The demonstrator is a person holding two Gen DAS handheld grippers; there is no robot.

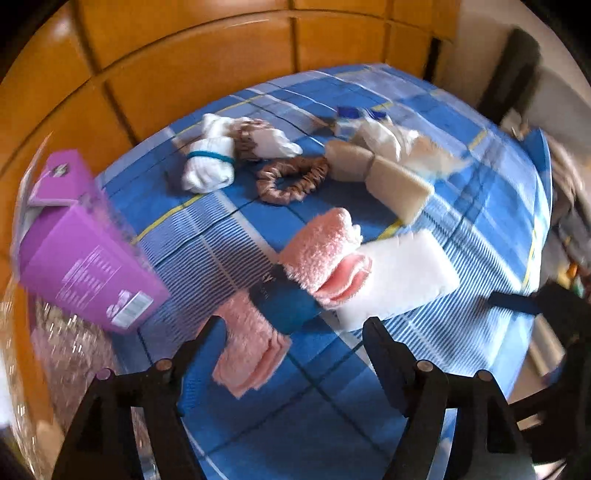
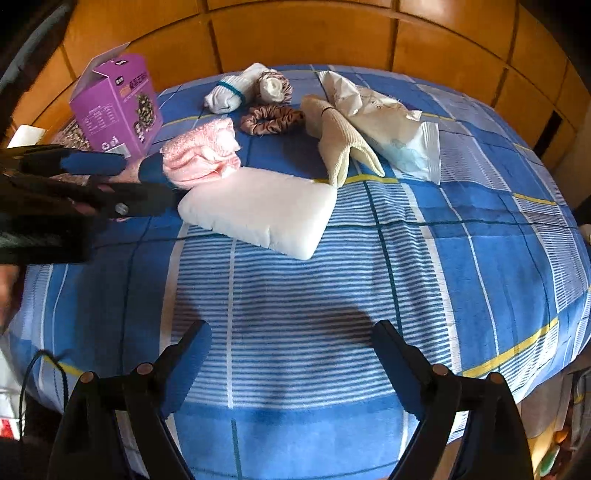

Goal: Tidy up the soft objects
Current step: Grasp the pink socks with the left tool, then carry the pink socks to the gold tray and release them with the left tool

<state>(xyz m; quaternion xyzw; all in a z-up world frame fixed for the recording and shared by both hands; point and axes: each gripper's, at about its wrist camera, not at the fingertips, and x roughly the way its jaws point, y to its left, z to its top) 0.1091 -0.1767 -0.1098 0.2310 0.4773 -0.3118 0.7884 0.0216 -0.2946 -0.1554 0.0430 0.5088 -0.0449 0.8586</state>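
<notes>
No legible text is found. Purple box (image 2: 118,103): printed chars., table and barcode label are seen but too small/blurred to be read. Plastic packet (image 2: 402,136): faint print, unreadable.

Left-wrist view motion-blurred; purple box (image 1: 88,254) text unreadable; tissue pack (image 1: 388,136) smeared.

We see a bed in a blue plaid sheet (image 2: 480,236), orange wooden panelled wall (image 2: 332,33) behind, daylight from right.
</notes>
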